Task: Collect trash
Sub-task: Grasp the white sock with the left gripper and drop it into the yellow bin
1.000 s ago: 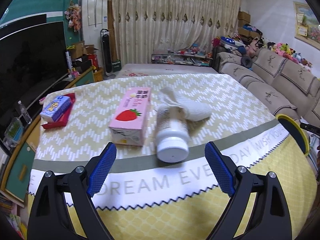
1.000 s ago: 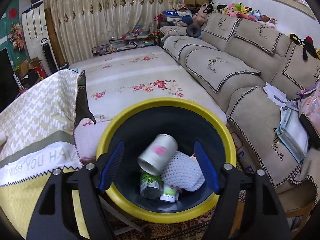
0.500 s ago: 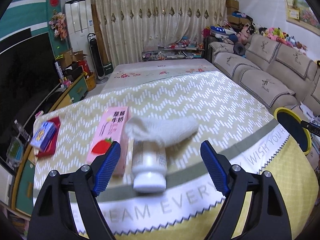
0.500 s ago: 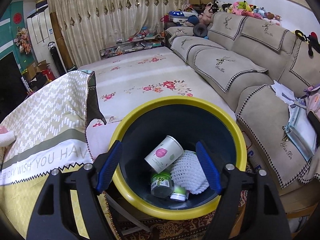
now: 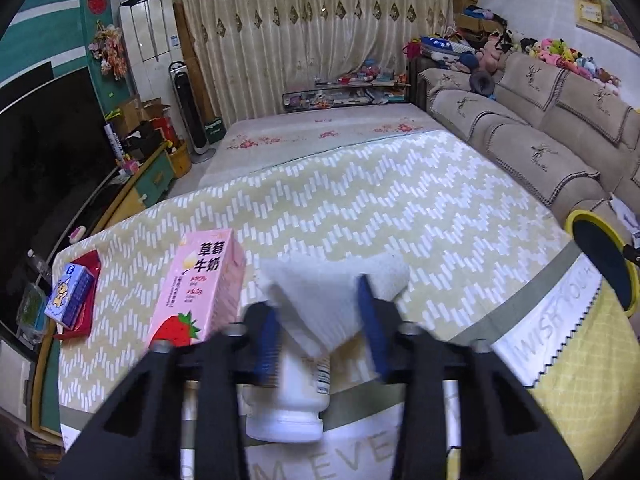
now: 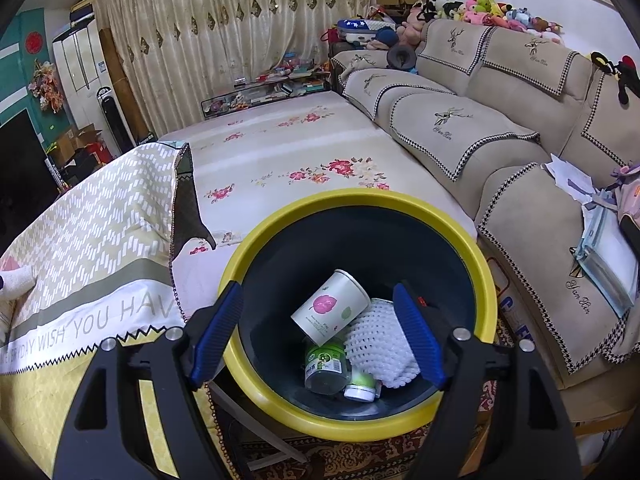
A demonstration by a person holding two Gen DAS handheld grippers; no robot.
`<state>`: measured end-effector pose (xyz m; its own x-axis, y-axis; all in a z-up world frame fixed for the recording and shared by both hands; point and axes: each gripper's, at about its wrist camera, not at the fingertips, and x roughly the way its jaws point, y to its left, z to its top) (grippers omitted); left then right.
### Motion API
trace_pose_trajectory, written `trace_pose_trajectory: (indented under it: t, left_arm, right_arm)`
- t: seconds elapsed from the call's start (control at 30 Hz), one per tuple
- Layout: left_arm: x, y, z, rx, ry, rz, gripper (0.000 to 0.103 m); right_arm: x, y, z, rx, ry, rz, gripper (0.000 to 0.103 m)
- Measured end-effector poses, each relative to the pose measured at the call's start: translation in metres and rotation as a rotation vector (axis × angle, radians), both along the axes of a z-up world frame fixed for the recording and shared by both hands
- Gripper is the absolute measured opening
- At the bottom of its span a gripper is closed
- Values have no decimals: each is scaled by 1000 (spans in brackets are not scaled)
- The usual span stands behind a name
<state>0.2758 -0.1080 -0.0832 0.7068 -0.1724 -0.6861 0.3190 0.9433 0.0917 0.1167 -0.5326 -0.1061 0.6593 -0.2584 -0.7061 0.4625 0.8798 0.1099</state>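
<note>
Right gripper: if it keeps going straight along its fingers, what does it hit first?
Probably the white paper cup lying on top of the trash in the yellow-rimmed bin. The right gripper is open and empty; depth is unclear.

Setting: home living room. Evidence was a long beige sofa (image 6: 500,128) topped with plush toys (image 6: 480,10), drawn curtains (image 5: 312,36), television (image 5: 44,148), and a cloth-covered table (image 5: 360,208).

On the table (image 5: 400,208), near its front edge, a bottle (image 5: 292,404) lies with a foam net (image 5: 332,300) on it. A milk carton (image 5: 200,276) lies just left. A small box (image 5: 70,296) sits at the left edge. A bin (image 6: 360,416) stands beyond the right edge, holding a cup (image 6: 330,306).
</note>
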Motion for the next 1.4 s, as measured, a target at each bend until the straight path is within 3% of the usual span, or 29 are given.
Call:
trace_pose_trajectory:
  t: [0.07,0.1,0.53,0.83,1.13,1.4]
  left_arm:
    - [-1,-2,3,-6,-11,-5,9]
    - [-3,-4,5,-4,-20,-13,7]
    - [-52,-62,54,-28,-97,-195,6]
    - [-85,-160,82,-52,-117,-404,6]
    - [-99,-276,81,-101,-67,-587,6]
    - [-95,-359,65,-110,-1,-640,7]
  right_arm:
    - [-1,-2,1,3,-4,-4,73]
    - [-1,-2,1,4,-5,-4,73]
    - [-10,-9,11,5,-33,-24,73]
    - [-29,-28,21,-3,-64,-71,73]
    - [-60,-66,29,9,-96,-153,73]
    - [-71,-89,22,43,-100,-188,73]
